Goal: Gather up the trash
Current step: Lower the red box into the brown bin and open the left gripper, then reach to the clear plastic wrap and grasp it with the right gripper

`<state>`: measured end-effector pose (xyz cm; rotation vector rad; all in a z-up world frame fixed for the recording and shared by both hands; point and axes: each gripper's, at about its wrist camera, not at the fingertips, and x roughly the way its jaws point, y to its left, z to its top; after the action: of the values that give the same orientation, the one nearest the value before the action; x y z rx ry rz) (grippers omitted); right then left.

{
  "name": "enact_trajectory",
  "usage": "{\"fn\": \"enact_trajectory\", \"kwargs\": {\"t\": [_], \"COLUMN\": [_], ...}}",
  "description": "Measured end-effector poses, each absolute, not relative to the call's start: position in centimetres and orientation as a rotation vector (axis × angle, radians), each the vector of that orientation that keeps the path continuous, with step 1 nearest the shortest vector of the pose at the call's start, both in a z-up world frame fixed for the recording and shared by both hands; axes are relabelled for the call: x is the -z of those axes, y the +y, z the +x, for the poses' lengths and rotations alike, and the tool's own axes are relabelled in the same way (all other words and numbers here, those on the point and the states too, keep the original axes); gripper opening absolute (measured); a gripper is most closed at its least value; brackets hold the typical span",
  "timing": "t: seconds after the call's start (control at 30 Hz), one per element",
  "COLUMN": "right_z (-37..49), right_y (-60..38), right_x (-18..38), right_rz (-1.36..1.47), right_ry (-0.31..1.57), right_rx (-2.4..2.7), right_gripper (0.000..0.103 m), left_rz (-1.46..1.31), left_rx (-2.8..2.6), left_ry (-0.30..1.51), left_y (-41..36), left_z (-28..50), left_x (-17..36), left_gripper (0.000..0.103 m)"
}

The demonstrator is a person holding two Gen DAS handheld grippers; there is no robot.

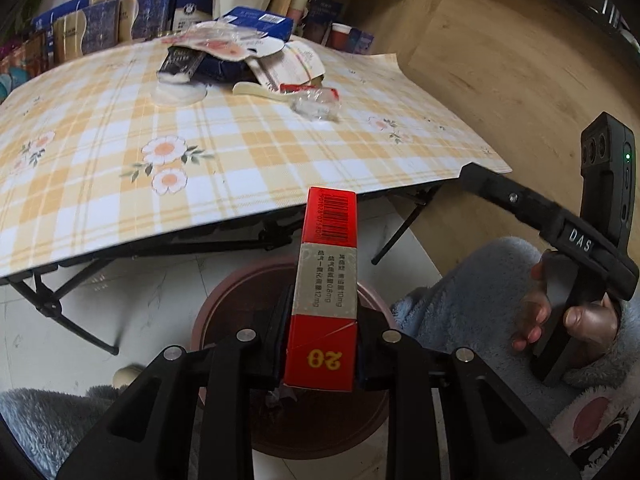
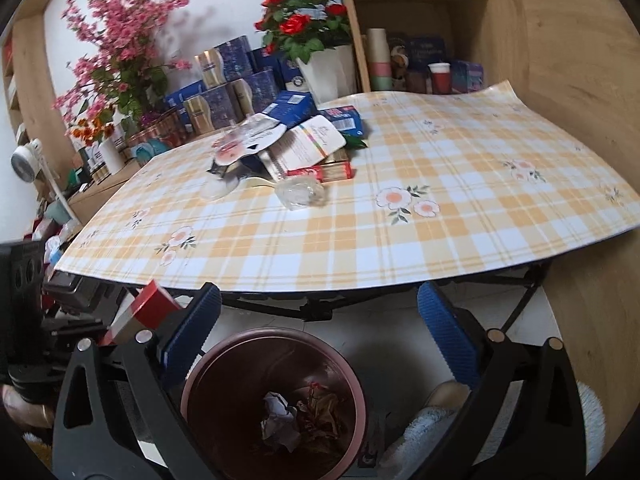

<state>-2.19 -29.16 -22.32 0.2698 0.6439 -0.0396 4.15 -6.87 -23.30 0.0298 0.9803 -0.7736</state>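
My left gripper is shut on a red and gold cigarette box, held upright above a round brown trash bin on the floor. The box also shows at the left of the right wrist view. My right gripper is open and empty above the same bin, which holds crumpled paper. A pile of trash lies on the checked tablecloth: blue boxes, paper wrappers, a red pack and a clear plastic wrapper.
The folding table's black legs stand beside the bin. Flower pots and boxes line the back. A wooden shelf and wall are at the right. The right gripper's body shows in the left wrist view.
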Motion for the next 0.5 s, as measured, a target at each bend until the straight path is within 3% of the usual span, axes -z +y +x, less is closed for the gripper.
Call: {"fn": "enact_trajectory", "kwargs": {"t": [0.13,0.2,0.23,0.27,0.37,0.5], "right_z": [-2.3,-2.3,-2.2,-2.2,-2.1,-2.0], "right_y": [-29.2,-29.2,-29.1,-29.0,-28.8,-28.7], "right_x": [22.4,22.5,22.5,22.5,22.6,22.7], "right_rz": [0.281,0.277,0.275,0.272,0.264,0.262], "right_ry": [0.645,0.650,0.652,0.656,0.663,0.670], "right_rx": [0.045,0.043,0.042,0.040,0.037,0.037], "right_gripper": [0.097,0.097,0.097,0.097,0.097,0.097], "left_rz": [0.013,-0.003,-0.007,-0.009,-0.023,-0.082], "left_rx": [0.769,0.767,0.750,0.730,0.673,0.623], "left_ry": [0.971,0.965,0.942,0.916,0.864,0.857], "left_y": [-6.4,-6.1,-5.9,-5.8,-5.0,-3.7], "left_z": [4.3,4.3,4.2,4.2,4.3,5.1], "left_x": [23.1,23.0,22.7,22.4,21.7,21.6], "left_gripper": [0.028,0.053,0.071,0.076,0.088,0.090]}}
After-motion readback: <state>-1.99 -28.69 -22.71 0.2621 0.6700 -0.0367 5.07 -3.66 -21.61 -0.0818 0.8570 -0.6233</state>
